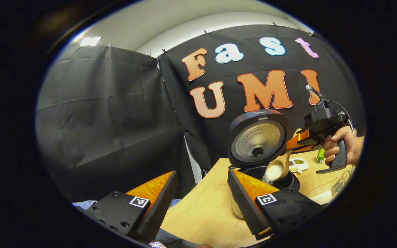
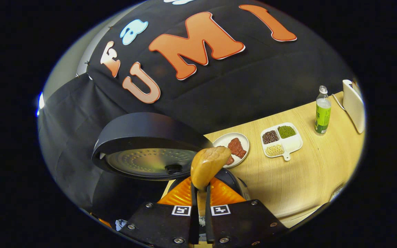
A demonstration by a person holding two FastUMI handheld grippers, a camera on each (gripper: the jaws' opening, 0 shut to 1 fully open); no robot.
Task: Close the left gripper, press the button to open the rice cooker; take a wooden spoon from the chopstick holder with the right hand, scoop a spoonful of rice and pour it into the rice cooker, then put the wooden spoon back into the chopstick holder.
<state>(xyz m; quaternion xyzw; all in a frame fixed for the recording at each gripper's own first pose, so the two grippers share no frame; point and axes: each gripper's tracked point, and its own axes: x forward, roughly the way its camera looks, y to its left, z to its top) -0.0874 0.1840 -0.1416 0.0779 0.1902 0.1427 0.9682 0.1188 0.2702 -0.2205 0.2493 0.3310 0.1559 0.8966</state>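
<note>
Rice (image 1: 273, 173) spills from the tilted wooden spoon (image 1: 279, 167) into the open rice cooker (image 1: 258, 139). The right gripper (image 2: 201, 199) has its jaws narrowed tight on the spoon's handle. The left gripper (image 1: 202, 196) hangs wide apart, holding nothing, above the table (image 1: 202, 210).

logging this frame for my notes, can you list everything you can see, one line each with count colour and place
rice cooker: 1, black with a silver inner lid, lid open, on the table
wooden spoon: 1, light wood, tilted over the cooker's pot, held in the right gripper
rice: white, spilling from the spoon into the pot
table: 1, light wood
plate: 1, white, with reddish-brown pieces, behind the cooker
divided dish: 1, white, holding dark, green and pale grains, mid table
bottle: 1, green label, far side of the table
white object: 1, at the table's far edge, unclear what
left gripper: black and orange, open
right gripper: black and orange, shut on the spoon's handle
hand: 1, holding the right gripper
</note>
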